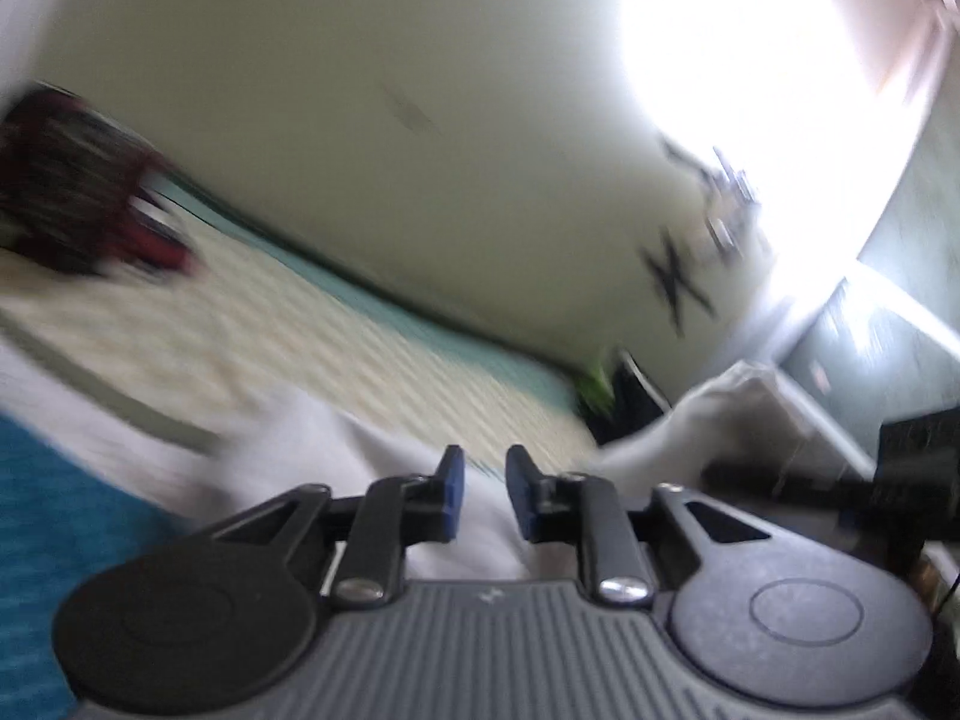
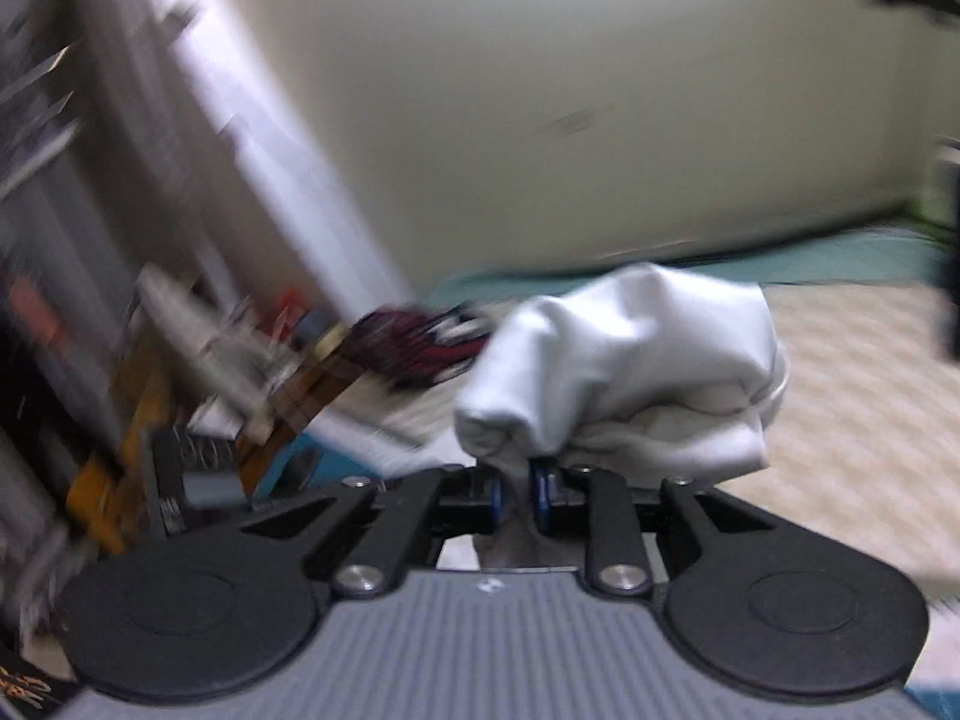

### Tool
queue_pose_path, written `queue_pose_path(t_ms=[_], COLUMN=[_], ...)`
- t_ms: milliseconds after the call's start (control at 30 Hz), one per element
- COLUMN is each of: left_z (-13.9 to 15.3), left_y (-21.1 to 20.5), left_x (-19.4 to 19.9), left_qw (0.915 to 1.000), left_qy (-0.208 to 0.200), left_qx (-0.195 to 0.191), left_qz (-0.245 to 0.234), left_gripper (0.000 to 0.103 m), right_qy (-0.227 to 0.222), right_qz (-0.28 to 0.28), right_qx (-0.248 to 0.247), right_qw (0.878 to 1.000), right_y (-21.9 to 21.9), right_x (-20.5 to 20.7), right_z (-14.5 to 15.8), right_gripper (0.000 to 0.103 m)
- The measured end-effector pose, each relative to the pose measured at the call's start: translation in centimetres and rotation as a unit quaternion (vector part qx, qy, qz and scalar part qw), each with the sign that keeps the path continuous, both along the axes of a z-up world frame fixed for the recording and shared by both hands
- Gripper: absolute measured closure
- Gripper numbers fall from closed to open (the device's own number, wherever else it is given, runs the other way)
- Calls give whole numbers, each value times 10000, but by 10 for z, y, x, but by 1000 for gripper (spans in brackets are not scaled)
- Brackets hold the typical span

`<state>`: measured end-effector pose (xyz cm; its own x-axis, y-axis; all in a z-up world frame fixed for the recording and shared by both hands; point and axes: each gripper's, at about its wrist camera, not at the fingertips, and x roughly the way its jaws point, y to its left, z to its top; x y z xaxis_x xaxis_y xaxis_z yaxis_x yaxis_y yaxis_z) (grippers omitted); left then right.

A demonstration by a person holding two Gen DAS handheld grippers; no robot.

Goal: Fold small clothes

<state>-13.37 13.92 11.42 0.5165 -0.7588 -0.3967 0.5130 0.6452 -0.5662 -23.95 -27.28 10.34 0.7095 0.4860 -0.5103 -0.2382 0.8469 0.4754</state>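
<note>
Right gripper [image 2: 517, 489]: blue pads pinching a bunched fold of the white garment [image 2: 636, 360]. The cloth balloons up and forward from the jaws toward 1 o'clock, lifted off the cream textured mat [image 2: 858, 396]. Both views are heavily motion-blurred.

Left gripper [image 1: 485, 489]: jaws slightly apart, a narrow gap between the pads, nothing clamped. White cloth lies under and just ahead of the fingertips, running toward 3 o'clock, where the same garment [image 1: 708, 420] rises in a bunch next to the other black gripper body at the frame edge.

Mat continues toward 10 o'clock in the left view. A dark red-and-black item [image 1: 84, 192] sits at its far end, by the pale wall [image 1: 360, 90]. Teal strip [image 1: 420, 324] runs along the wall base. Blue fabric [image 1: 54, 516] at 8 o'clock.
</note>
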Motion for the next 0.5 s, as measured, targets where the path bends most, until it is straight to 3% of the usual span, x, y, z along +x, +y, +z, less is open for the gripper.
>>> queue_pose_path(t_ms=[100, 167, 233, 267, 300, 400, 500], left_z=[8, 7, 4, 1, -2, -6, -11], left_y=[45, 65, 72, 74, 75, 75, 59], left_x=[-11, -19, -24, -27, -29, -32, -27], left_qw=[9979, 9954, 9934, 9927, 9925, 9936, 9961], left_qy=[-85, -63, 18, 81, 135, 136, 63], left_qx=[-29, -3, 83, 130, 157, 199, 300], left_qz=[641, 958, 1143, 1193, 1209, 1102, 823], left_gripper=[83, 74, 69, 69, 68, 57, 55], right_qy=[182, 439, 794, 968, 1138, 1094, 559], right_qz=[679, 929, 1228, 1455, 1574, 1663, 1678], right_qx=[-123, -103, 134, 118, 63, 181, 232], right_qw=[9974, 9947, 9892, 9845, 9809, 9798, 9840], right_y=[55, 86, 109, 120, 125, 117, 87], right_x=[46, 80, 110, 123, 129, 122, 100], right_z=[-19, -43, -76, -92, -104, -103, -71], right_gripper=[86, 84, 72, 58, 35, 39, 42])
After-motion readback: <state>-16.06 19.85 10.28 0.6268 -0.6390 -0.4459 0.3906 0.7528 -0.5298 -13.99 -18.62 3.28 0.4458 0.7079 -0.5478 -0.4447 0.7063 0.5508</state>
